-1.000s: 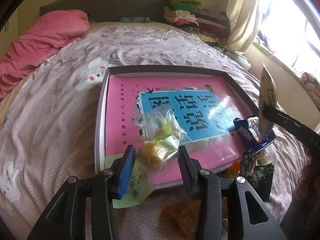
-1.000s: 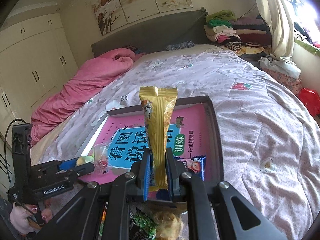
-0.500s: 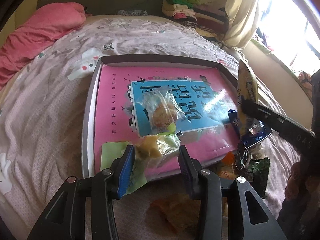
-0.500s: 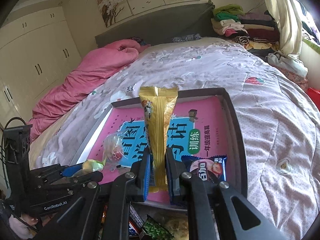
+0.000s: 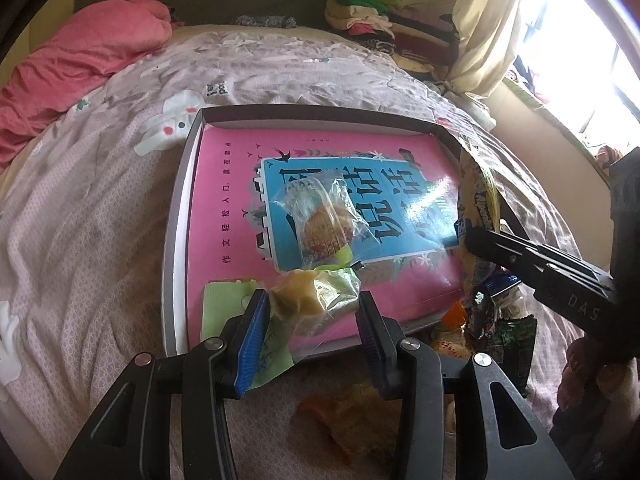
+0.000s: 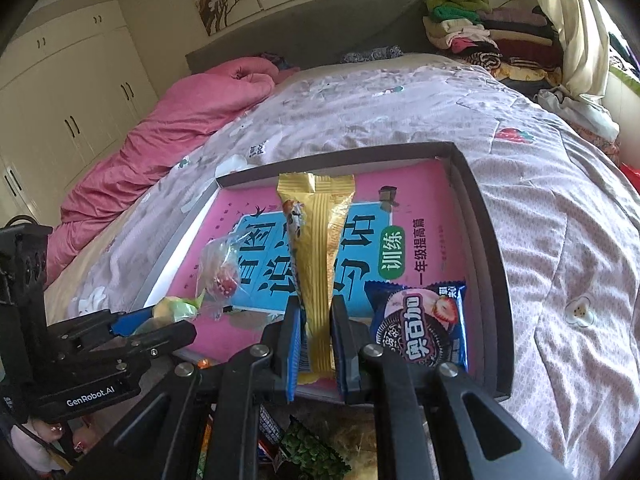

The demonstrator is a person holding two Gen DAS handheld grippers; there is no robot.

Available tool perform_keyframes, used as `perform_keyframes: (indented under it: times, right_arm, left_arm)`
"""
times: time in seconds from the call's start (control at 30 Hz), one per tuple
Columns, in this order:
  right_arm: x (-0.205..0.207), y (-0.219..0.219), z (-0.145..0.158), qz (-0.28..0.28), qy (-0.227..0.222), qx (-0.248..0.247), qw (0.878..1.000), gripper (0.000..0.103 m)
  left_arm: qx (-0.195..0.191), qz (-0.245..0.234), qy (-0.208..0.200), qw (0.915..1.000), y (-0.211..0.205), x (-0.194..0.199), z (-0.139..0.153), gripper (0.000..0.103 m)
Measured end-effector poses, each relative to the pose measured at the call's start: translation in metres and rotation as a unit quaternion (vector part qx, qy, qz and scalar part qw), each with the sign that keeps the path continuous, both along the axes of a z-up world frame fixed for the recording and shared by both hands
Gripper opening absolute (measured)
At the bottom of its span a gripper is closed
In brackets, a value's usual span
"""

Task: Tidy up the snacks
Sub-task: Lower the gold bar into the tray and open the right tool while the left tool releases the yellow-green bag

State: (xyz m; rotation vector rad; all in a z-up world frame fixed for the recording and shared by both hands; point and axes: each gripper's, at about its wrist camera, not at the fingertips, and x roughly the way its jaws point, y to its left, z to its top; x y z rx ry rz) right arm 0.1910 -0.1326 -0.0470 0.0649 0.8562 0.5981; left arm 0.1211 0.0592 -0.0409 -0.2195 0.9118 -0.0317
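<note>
A dark-rimmed tray (image 5: 182,216) (image 6: 486,240) with a pink and blue book cover lining it lies on the bed. My left gripper (image 5: 310,316) is open; a clear-wrapped yellow pastry (image 5: 316,296) lies between its fingers on the tray's near edge, over a green packet (image 5: 224,304). A clear-wrapped red-topped cake (image 5: 324,224) (image 6: 220,272) lies mid-tray. My right gripper (image 6: 316,332) is shut on a long gold snack packet (image 6: 318,248), held upright over the tray's near edge; it also shows in the left wrist view (image 5: 480,208). A blue Oreo packet (image 6: 420,328) lies in the tray's right side.
Loose snack packets lie on the bedspread in front of the tray: a green one (image 6: 312,452) (image 5: 516,340) and an orange one (image 5: 352,416). A pink duvet (image 5: 80,64) is at the far left, folded clothes (image 6: 480,28) at the headboard corner.
Both grippers moved forward toward the tray. The red-topped cake separated from the yellow pastry and now lies farther in on the tray. The gold packet stayed gripped.
</note>
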Motion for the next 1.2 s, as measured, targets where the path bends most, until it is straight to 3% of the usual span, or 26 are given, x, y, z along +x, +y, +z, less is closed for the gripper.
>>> perform_keyframes:
  times: [1.2]
  right_arm:
    - [-0.006,0.001,-0.009,0.001,0.030,-0.032,0.999,0.017]
  left_arm:
    - [0.000,-0.003,0.007,1.0000,-0.002,0.000,0.001,0.047]
